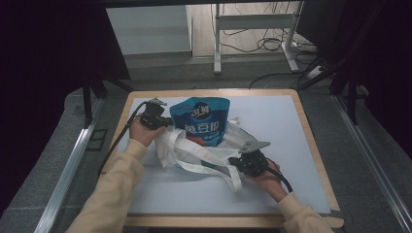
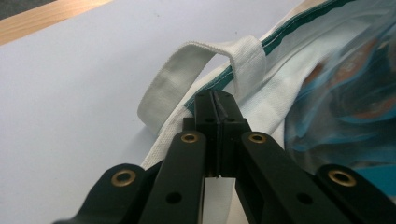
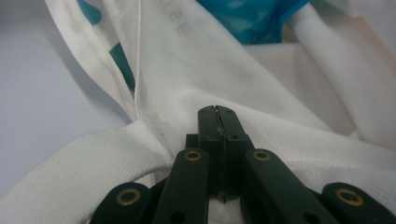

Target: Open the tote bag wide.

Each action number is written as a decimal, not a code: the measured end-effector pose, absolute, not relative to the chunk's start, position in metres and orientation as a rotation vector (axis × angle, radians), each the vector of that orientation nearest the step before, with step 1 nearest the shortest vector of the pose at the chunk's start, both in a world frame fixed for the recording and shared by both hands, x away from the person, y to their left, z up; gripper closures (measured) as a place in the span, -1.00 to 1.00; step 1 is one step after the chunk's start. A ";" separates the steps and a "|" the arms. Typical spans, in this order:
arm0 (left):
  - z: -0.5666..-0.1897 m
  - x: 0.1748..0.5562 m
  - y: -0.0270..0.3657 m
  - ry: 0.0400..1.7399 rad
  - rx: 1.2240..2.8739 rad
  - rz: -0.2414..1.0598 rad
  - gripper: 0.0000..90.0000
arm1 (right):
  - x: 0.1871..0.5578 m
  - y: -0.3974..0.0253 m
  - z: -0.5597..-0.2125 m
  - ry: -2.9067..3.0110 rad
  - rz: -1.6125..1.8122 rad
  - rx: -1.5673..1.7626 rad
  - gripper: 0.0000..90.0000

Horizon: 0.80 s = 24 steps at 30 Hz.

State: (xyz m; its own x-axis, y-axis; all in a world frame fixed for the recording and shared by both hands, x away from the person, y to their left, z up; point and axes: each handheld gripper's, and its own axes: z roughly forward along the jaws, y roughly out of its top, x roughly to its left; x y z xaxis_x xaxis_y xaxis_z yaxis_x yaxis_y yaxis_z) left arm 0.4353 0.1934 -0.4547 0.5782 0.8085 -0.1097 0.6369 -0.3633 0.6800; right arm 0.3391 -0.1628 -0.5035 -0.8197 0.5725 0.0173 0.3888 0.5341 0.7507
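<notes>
High view: a white bag (image 1: 194, 155) lies mid-table (image 1: 291, 126), with a blue pouch (image 1: 204, 120) standing in its mouth. Left gripper (image 1: 165, 121) meets the bag at 9 o'clock of the pouch; right gripper (image 1: 232, 162) meets it at 5 o'clock.
Left gripper view: jaws pressed together on the bag's green-trimmed rim, a strap (image 2: 187, 77) looping at 11 o'clock.
Right gripper view: jaws pinched shut on white bag cloth, pouch at 12 o'clock
</notes>
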 end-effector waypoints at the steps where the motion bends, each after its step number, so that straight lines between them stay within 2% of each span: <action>1: -0.456 0.436 0.193 1.147 2.122 0.318 1.00 | 0.339 -0.163 -0.504 2.544 1.157 0.810 0.98; 12: -0.455 0.433 0.197 1.137 2.075 0.319 1.00 | 0.339 -0.164 -0.503 2.520 1.175 0.815 0.97; 24: -0.432 0.396 0.205 1.023 1.978 0.298 0.99 | 0.354 -0.173 -0.455 2.371 1.301 0.831 0.97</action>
State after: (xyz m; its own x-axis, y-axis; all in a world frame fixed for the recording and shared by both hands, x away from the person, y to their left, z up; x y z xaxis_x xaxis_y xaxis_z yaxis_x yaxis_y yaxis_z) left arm 0.3962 0.2054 -0.4317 0.6347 0.7548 -0.1654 0.5481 -0.2890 0.7849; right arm 0.3542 -0.1730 -0.4548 -0.7832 0.6218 0.0064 0.3393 0.4187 0.8424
